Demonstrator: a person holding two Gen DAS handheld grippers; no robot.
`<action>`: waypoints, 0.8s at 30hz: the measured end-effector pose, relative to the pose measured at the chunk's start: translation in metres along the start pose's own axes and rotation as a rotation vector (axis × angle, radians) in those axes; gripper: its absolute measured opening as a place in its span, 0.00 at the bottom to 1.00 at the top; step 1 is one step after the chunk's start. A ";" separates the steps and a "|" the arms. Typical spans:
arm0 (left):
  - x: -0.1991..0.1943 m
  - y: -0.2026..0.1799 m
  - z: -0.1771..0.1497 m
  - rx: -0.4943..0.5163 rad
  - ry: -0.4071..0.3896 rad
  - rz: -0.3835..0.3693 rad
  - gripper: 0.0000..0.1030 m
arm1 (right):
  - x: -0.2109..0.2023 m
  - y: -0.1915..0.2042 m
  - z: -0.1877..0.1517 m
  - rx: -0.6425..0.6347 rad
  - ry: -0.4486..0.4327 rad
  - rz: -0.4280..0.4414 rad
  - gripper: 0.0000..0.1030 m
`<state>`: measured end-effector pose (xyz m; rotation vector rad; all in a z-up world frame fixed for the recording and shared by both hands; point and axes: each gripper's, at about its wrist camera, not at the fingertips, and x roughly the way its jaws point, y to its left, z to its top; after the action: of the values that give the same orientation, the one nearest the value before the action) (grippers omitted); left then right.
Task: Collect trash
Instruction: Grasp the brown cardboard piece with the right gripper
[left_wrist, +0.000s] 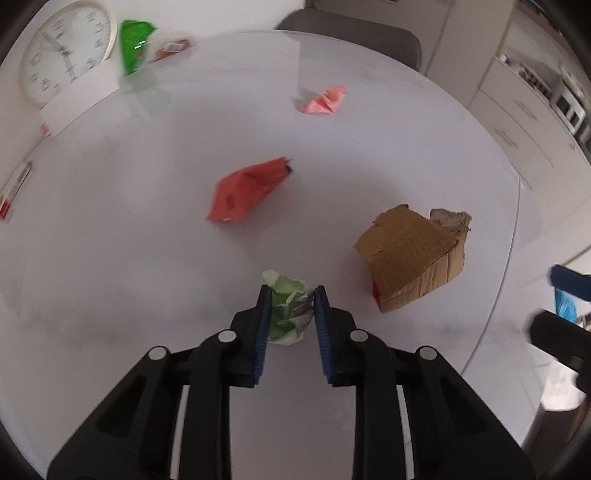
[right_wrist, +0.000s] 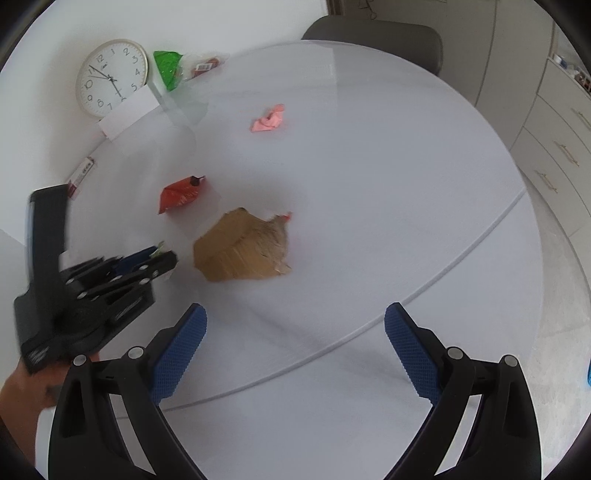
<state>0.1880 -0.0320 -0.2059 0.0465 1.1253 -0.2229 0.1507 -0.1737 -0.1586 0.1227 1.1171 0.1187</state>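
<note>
On a round white table (left_wrist: 110, 258), the left gripper (left_wrist: 289, 295) is clamped on a crumpled green-and-white wrapper (left_wrist: 286, 310), its blue pads (left_wrist: 263, 317) pressing the wad from both sides at the tabletop. Just to the right of the wrapper in the left wrist view lies a torn piece of brown cardboard (left_wrist: 410, 254), near it but apart. Beyond the wrapper, toward the middle of the table, sits a crumpled red packet (left_wrist: 247, 192), and farther off still a crumpled pink paper (left_wrist: 325, 99). At the far left edge, well apart from the wrapper, a green bag (left_wrist: 135, 44) stands beside a white wall clock (left_wrist: 62, 51) propped against the wall.

The right gripper (right_wrist: 295, 343) hangs released above the near part of the table, its jaws spread wide with nothing between them; from its camera the cardboard lies ahead and the left gripper, held in a person's hand (right_wrist: 22, 387), shows to the left of it. A grey chair (right_wrist: 373, 37) stands at the far side of the table.
</note>
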 end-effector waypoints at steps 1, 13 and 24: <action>-0.005 0.003 -0.002 -0.014 -0.003 0.001 0.23 | 0.005 0.006 0.004 -0.006 0.002 0.002 0.94; -0.054 0.037 -0.028 -0.129 -0.001 0.028 0.23 | 0.070 0.069 0.035 -0.129 0.019 -0.134 0.97; -0.063 0.044 -0.034 -0.149 -0.009 0.022 0.23 | 0.089 0.070 0.045 -0.191 0.018 -0.194 0.86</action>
<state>0.1406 0.0254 -0.1673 -0.0747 1.1291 -0.1191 0.2272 -0.0920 -0.2067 -0.1570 1.1243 0.0527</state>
